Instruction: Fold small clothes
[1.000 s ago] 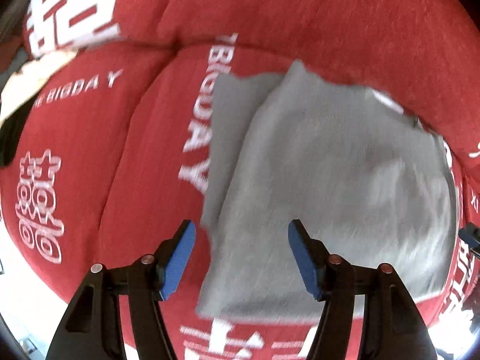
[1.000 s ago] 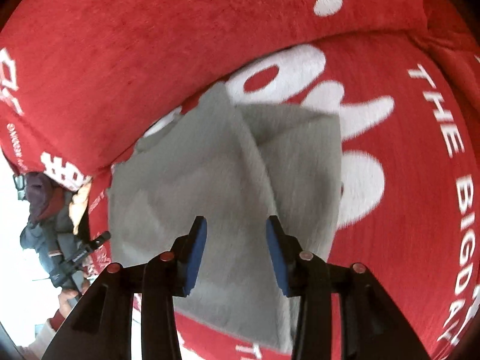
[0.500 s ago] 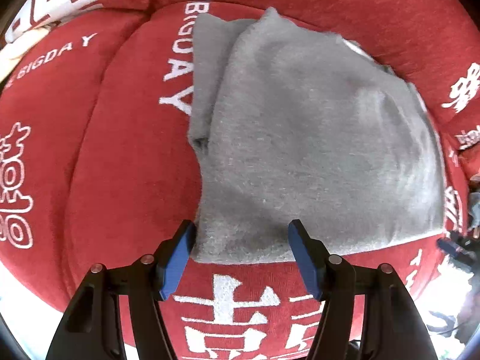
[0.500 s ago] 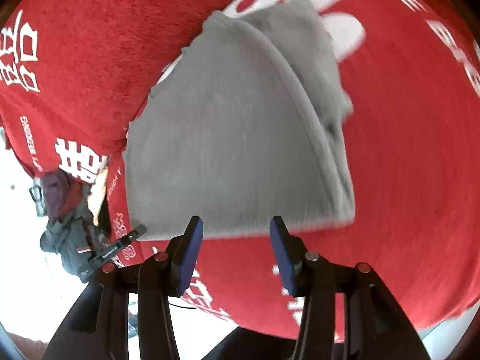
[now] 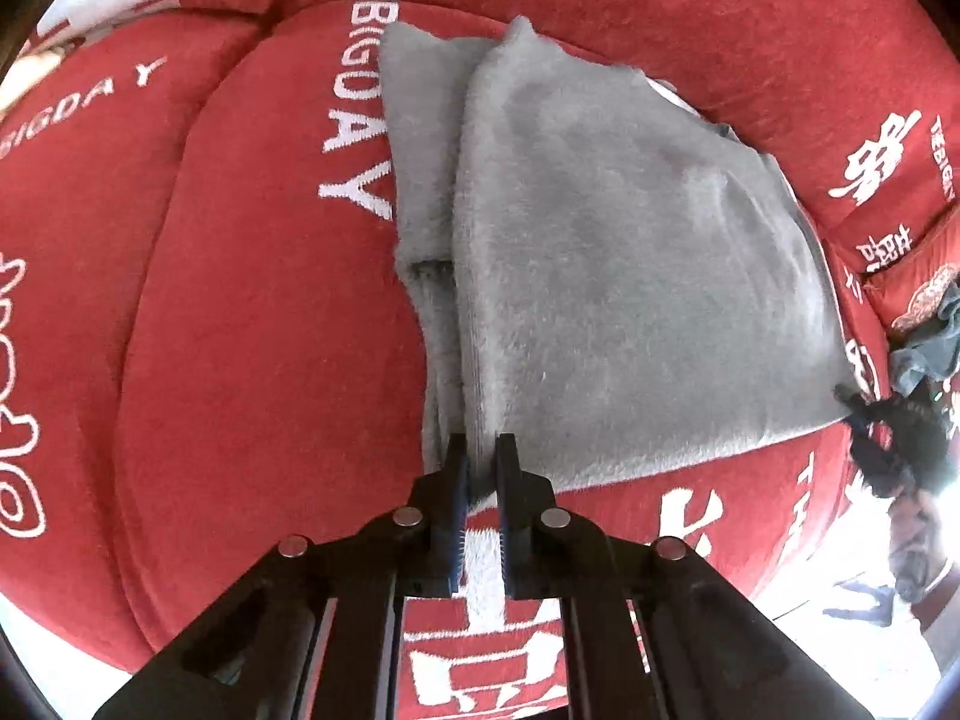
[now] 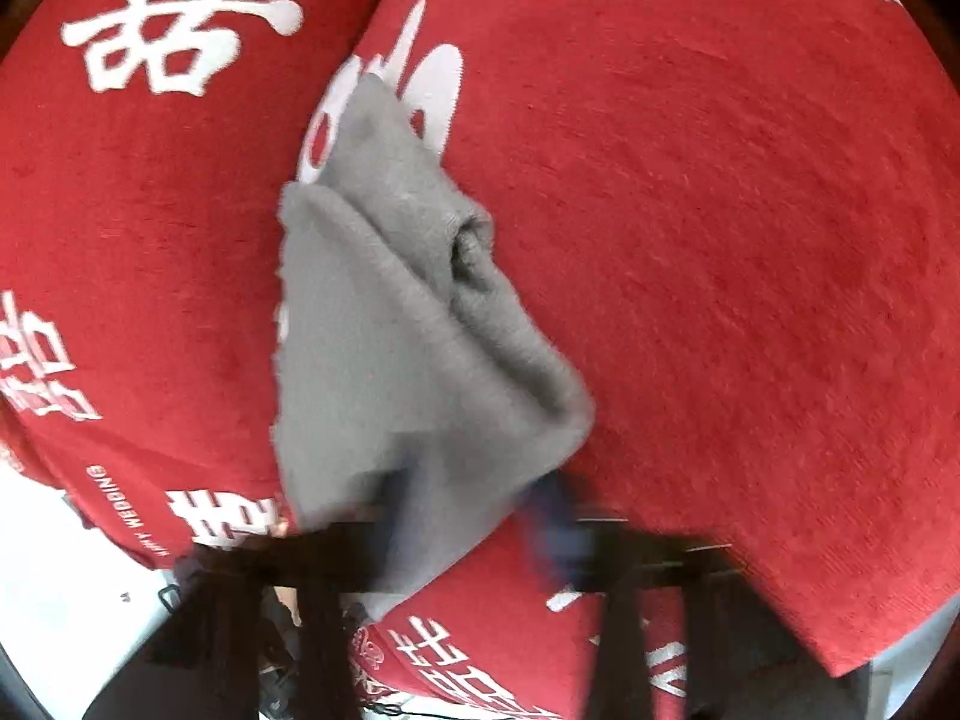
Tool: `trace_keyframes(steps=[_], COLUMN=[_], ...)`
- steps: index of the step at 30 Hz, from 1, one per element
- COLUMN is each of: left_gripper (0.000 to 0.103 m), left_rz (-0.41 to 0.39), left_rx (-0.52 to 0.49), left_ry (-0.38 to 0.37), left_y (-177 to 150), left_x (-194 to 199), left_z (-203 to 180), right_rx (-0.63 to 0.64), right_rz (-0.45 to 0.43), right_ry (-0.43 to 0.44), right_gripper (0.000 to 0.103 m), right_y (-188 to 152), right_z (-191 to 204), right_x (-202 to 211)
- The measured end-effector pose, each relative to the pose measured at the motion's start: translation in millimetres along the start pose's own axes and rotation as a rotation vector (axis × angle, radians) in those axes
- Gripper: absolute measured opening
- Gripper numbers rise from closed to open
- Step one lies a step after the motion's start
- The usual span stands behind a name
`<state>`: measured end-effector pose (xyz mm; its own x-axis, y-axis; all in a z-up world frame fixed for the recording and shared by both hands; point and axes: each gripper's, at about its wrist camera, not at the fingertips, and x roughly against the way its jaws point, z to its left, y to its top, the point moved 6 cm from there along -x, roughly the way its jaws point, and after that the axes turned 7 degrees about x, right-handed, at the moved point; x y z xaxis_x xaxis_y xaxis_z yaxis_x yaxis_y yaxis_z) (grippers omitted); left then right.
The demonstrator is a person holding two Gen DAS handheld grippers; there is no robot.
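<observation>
Low in the left wrist frame, our left tongs [image 5: 481, 462] are pinched nearly together on the near edge of the grey garment [image 5: 630, 276]. Our right tongs [image 6: 474, 510], motion-blurred at the bottom of their frame, stand parted around the cloth.

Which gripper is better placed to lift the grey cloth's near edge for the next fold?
Left. The left gripper is already shut on the cloth at its near corner. The right gripper is motion-blurred with its fingers apart around the cloth, so it has no firm hold yet.
</observation>
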<state>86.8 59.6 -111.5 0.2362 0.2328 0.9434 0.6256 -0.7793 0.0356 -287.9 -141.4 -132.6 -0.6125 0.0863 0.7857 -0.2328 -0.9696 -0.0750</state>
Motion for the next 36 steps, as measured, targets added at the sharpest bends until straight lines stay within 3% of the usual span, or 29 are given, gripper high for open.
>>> trace_keyframes(steps=[4,10,14,18,23,24,25,26,27,28,36], left_gripper=[0.010,0.010,0.010,0.010,0.010,0.022,0.042,0.088,0.098,0.098,0.098], left_rz=[-0.029,-0.047,-0.068,-0.059,-0.046,-0.039,-0.029,-0.029,-0.047,-0.074,-0.065], left_rx=[-0.031,0.013,0.030,0.097,0.098,0.094,0.093,0.097,0.101,0.092,0.086], left_ry=[0.041,0.026,0.078,0.131,0.166,0.169,0.170,0.178,0.194,0.201,0.217], left_y=[-11.5,-14.6,-20.6,-27.1,-34.4,-35.3,-35.7,-33.9,-34.1,-33.4,-33.6], left_x=[-0.5,-0.8,8.6,12.6,13.9,13.2,11.8,10.1,12.8,17.6,18.0], left_z=[1.0,11.9,16.9,24.1,23.7,22.5,20.8,16.4,14.8,12.9,9.6], right_rx=[0.149,0.189,0.223,0.274,0.288,0.286,0.286,0.293,0.308,0.322,0.411], right_rz=[0.018,0.066,0.074,0.098,0.114,0.116,0.120,0.125,0.129,0.133,0.182], right_ry=[-0.053,-0.164,-0.173,-0.212,-0.224,-0.223,-0.222,-0.224,-0.232,-0.237,-0.231], right_gripper=[0.008,0.008,0.008,0.013,0.021,0.026,0.034,0.037,0.041,0.041,0.042], right_y=[4.2,8.3,8.9,5.5,-7.6,-10.8,-14.3,-17.9,-20.9,-23.8,-48.3], right_z=[20.0,-1.9,2.6,12.4,20.4,21.1,22.0,23.4,24.9,26.9,48.4], right_x=[14.5,-8.1,-5.6,-2.2,1.8,2.1,2.5,2.9,3.5,4.7,-2.7])
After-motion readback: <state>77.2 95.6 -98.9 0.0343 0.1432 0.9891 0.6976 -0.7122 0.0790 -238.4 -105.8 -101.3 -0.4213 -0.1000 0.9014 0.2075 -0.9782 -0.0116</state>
